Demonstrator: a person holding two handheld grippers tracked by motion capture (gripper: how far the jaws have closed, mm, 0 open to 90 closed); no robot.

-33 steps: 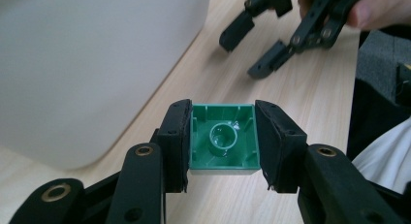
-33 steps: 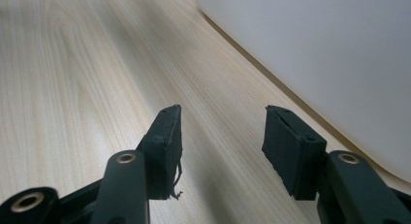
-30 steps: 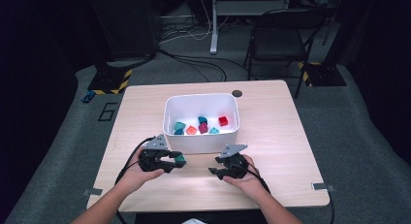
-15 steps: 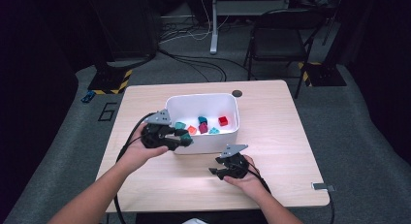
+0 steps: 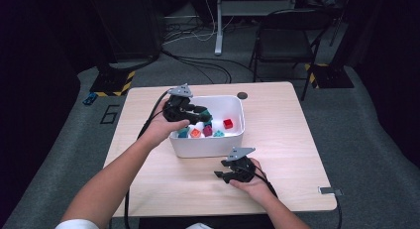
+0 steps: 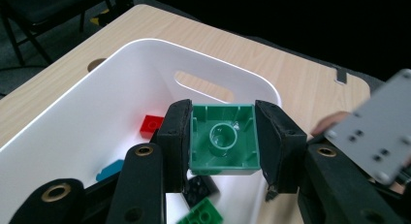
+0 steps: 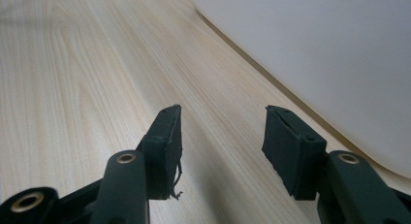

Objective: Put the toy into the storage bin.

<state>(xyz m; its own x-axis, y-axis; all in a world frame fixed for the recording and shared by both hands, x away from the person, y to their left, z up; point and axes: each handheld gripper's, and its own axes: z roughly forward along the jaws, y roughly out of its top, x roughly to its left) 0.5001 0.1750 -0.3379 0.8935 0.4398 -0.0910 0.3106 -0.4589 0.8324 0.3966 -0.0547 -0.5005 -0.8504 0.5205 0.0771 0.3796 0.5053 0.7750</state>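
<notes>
Left gripper (image 5: 200, 112): raised, forearm reaching in from 7 o'clock, pads (image 6: 175, 136) clamped on either side of a green brick (image 6: 223, 139). Right gripper (image 5: 224, 173): low at 5 o'clock, hand wrapped around its body, pointing toward 9 o'clock, jaws parted with nothing between them.

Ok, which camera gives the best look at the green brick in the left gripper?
The left gripper view: the green brick sits large between the jaws, hollow underside facing the camera. The high view shows it tiny, mostly hidden by the left gripper. The right gripper view looks elsewhere.
</notes>
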